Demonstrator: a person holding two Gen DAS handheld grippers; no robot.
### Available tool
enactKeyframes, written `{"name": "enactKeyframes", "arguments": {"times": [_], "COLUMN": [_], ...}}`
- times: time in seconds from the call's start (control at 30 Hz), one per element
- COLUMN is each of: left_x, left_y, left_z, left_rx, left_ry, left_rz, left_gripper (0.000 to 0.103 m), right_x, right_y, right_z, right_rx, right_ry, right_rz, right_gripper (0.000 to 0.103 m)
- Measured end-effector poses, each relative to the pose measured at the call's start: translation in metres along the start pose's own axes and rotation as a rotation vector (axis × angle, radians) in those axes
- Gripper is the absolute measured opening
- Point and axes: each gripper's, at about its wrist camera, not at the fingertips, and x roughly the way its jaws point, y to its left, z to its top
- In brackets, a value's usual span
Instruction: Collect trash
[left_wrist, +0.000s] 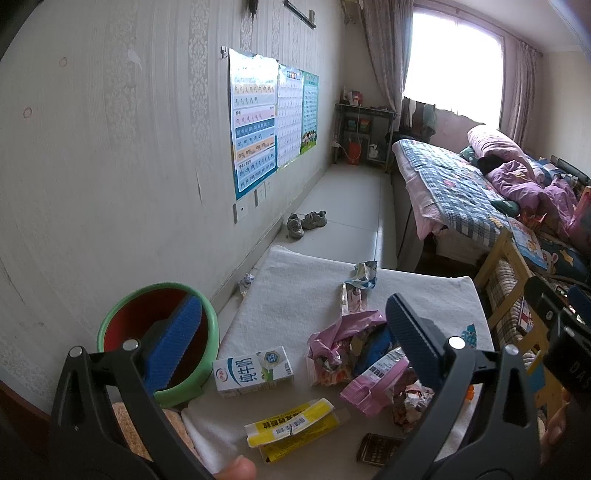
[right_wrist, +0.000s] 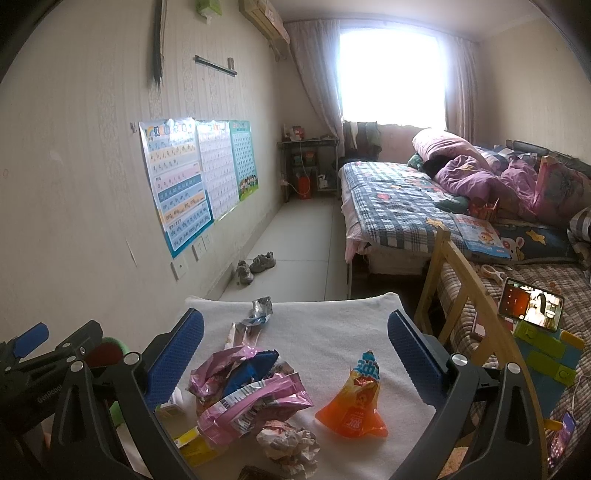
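Trash lies on a white towel-covered table (left_wrist: 295, 288): a milk carton (left_wrist: 254, 371), a yellow flattened box (left_wrist: 293, 424), pink wrappers (left_wrist: 343, 347), a silver wrapper (left_wrist: 364, 275) and a dark small pack (left_wrist: 378, 448). A green bin with a red inside (left_wrist: 122, 328) stands at the table's left. My left gripper (left_wrist: 295, 339) is open and empty above the carton and wrappers. In the right wrist view, my right gripper (right_wrist: 295, 354) is open and empty over pink wrappers (right_wrist: 243, 391), an orange snack bag (right_wrist: 354, 402) and a crumpled paper ball (right_wrist: 290, 445).
A wall with posters (left_wrist: 255, 122) runs along the left. Shoes (left_wrist: 304, 223) lie on the floor beyond the table. A wooden bed frame (right_wrist: 454, 291) and beds with bedding (right_wrist: 424, 199) are on the right. A phone (right_wrist: 530, 304) stands on the near bed.
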Motion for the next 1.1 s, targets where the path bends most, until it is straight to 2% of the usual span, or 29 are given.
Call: {"name": "enactKeyframes", "arguments": {"times": [0.17, 0.27, 0.33, 0.43, 0.53, 0.67, 0.8, 0.9, 1.1], "left_x": [0.000, 0.006, 0.009, 0.019, 0.037, 0.065, 0.092, 0.111, 0.128], "left_y": [0.000, 0.001, 0.005, 0.017, 0.022, 0.014, 0.004, -0.003, -0.013], "left_z": [0.000, -0.003, -0.007, -0.020, -0.036, -0.080, -0.115, -0.132, -0.147], "left_rx": [0.005, 0.044, 0.073, 0.101, 0.170, 0.300, 0.349, 0.370, 0.389], "left_ry": [0.003, 0.036, 0.041, 0.068, 0.151, 0.324, 0.466, 0.532, 0.618], "left_rz": [-0.006, -0.034, -0.017, -0.037, -0.082, -0.157, -0.217, -0.228, -0.282], "left_gripper": [0.098, 0.098, 0.098, 0.098, 0.098, 0.098, 0.086, 0.076, 0.066], "right_x": [-0.001, 0.002, 0.006, 0.015, 0.032, 0.054, 0.075, 0.086, 0.110], "right_y": [0.000, -0.002, -0.005, -0.007, -0.014, -0.023, -0.030, -0.032, -0.035], "right_z": [-0.002, -0.006, -0.010, -0.013, -0.022, -0.037, -0.051, -0.062, -0.099], "right_rx": [-0.003, -0.011, -0.023, -0.047, -0.052, -0.035, -0.019, -0.039, -0.018], "right_ry": [0.004, 0.017, 0.021, 0.041, 0.125, 0.233, 0.330, 0.394, 0.576], "right_rz": [0.000, -0.003, 0.001, -0.001, 0.015, 0.027, 0.041, 0.055, 0.121], "right_gripper": [0.096, 0.096, 0.096, 0.096, 0.096, 0.096, 0.096, 0.096, 0.096]}}
